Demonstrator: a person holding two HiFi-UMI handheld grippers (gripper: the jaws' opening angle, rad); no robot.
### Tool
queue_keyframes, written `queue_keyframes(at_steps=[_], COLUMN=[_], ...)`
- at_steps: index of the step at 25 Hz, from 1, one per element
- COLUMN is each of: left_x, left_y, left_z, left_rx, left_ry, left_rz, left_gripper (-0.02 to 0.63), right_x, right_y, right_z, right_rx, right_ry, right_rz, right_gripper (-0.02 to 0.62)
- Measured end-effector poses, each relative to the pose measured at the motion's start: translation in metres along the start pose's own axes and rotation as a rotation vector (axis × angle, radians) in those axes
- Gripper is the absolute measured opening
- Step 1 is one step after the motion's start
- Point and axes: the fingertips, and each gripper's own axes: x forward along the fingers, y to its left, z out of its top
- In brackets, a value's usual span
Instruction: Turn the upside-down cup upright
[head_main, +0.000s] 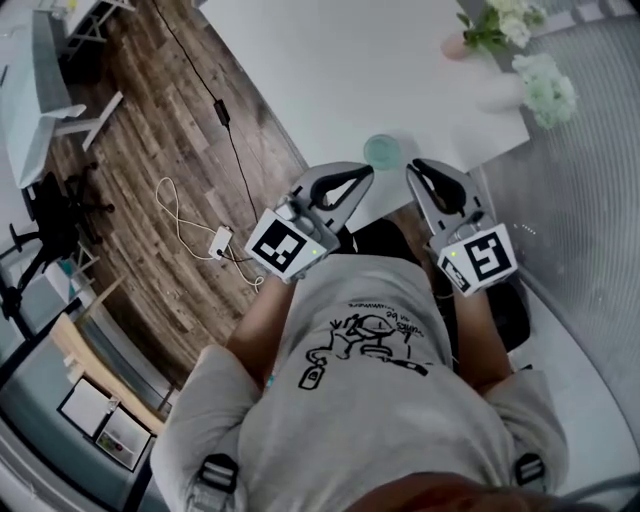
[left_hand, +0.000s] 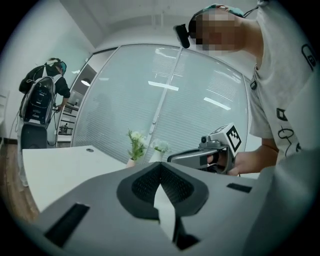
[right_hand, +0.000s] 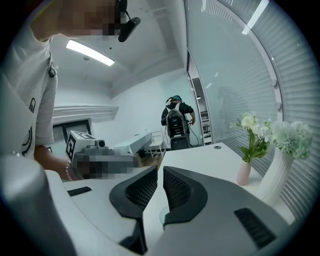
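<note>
A teal cup (head_main: 383, 152) stands on the white table (head_main: 330, 70) near its front edge; from above I cannot tell which way up it is. Both grippers hang in the air in front of the person's chest, tips pointing at the cup and apart from it. The left gripper (head_main: 366, 173) (left_hand: 161, 166) is shut, its pads meeting with nothing between them. The right gripper (head_main: 419, 166) (right_hand: 160, 170) is shut down to a thin slit and holds nothing. A sliver of the cup (right_hand: 161, 216) shows below its jaws.
A pink vase (head_main: 455, 45) and a white vase (head_main: 500, 92), both with flowers, stand at the table's right end. White cables (head_main: 190, 225) lie on the wood floor at left. Another person (right_hand: 176, 122) stands beyond the table's far end. A glass wall runs along the right side.
</note>
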Motion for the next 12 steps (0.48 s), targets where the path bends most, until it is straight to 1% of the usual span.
queue_keyframes(at_steps=[5,12], left_x=[-0.006,-0.003], left_y=[-0.004,-0.019], left_z=[0.025,0.064], left_rx=[0.012,0.045], left_ry=[-0.011,-0.045], left_rz=[0.030,0.047], left_gripper=[0.003,0.003], right_x=[-0.004,-0.016], right_y=[0.015,0.029], right_z=[0.034,0.072], right_rx=[0.055,-0.001], right_ry=[-0.038,-0.076], right_rz=[0.008,0.006], right_gripper=[0.049,0.038])
